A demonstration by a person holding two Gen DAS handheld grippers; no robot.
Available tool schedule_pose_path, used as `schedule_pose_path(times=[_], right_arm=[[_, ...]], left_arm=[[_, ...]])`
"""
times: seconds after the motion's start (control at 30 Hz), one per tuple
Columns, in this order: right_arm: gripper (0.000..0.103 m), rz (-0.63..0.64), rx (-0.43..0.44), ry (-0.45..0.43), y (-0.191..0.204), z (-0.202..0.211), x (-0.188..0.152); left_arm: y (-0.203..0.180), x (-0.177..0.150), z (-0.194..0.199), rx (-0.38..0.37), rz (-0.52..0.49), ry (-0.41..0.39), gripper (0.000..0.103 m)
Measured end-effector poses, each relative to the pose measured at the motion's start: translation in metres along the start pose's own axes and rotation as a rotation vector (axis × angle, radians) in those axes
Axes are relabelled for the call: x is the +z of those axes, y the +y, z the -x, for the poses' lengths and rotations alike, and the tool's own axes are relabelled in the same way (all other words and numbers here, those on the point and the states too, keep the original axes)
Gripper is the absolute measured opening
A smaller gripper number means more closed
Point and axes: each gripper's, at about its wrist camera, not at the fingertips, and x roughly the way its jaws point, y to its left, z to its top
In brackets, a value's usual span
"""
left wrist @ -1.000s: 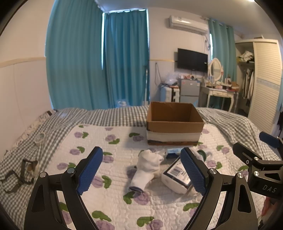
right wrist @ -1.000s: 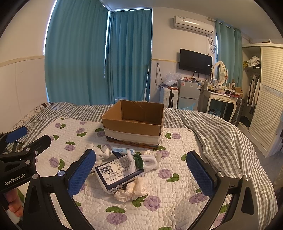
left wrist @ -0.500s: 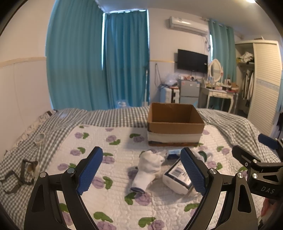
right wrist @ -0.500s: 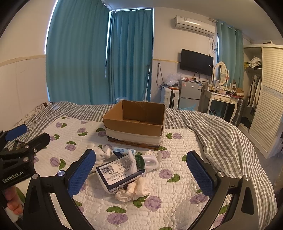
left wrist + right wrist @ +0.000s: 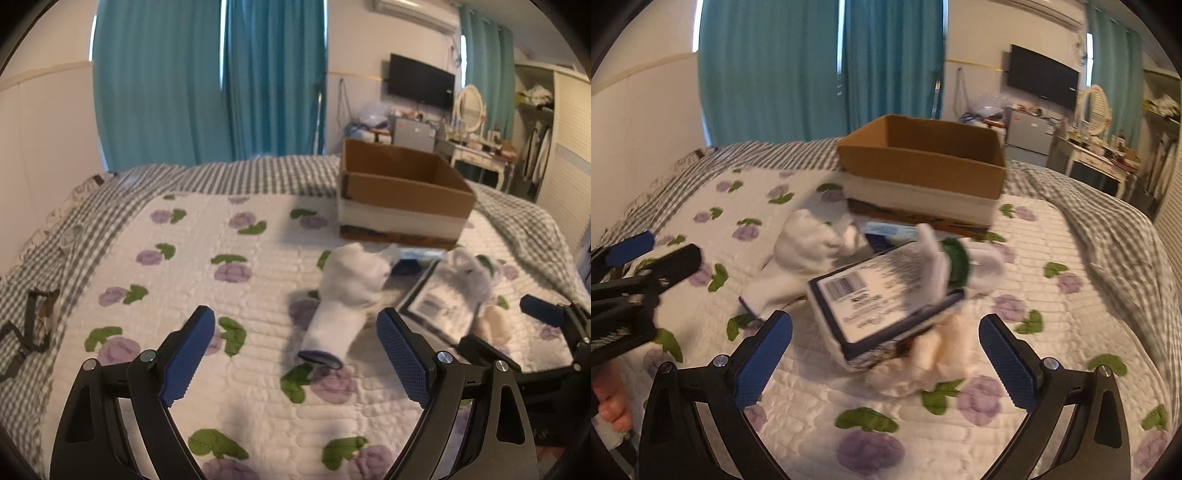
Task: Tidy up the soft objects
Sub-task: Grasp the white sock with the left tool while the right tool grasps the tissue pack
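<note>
We note soft, even daylight, filtered through teal curtains (image 5: 207, 85); bright slits where panels part. No harsh glare. We see faint diffuse shadows on quilt (image 5: 192, 236) under left gripper (image 5: 295, 354) and beside white sock (image 5: 343, 295). Motion blur in both views: cardboard box (image 5: 923, 166), packet label (image 5: 871, 299), sock edges smeared; gripper frames stay sharp. Strong fisheye bending: walls and curtains curve, dark vignette at corners. We find background furniture soft, low in detail.
</note>
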Motion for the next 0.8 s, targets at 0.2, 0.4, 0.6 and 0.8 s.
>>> schedule_pose_path(times=[0.2, 0.4, 0.6, 0.8], right_arm=[[0.098, 0.017, 0.004, 0.087, 0.005, -0.036, -0.007], [0.095, -0.016, 0.044, 0.119, 0.004, -0.056, -0.004], [0.089, 0.006, 0.007, 0.161, 0.016, -0.091, -0.003], [0.057, -0.020, 0.019, 0.120, 0.008, -0.085, -0.002]], left_arm=[[0.006, -0.001, -0.017, 0.004, 0.012, 0.020, 0.091], [-0.005, -0.010, -0.036, -0.006, -0.032, 0.067, 0.091], [-0.004, -0.012, -0.038, -0.009, -0.024, 0.072, 0.091], [-0.001, -0.012, -0.039, -0.002, -0.006, 0.086, 0.091]])
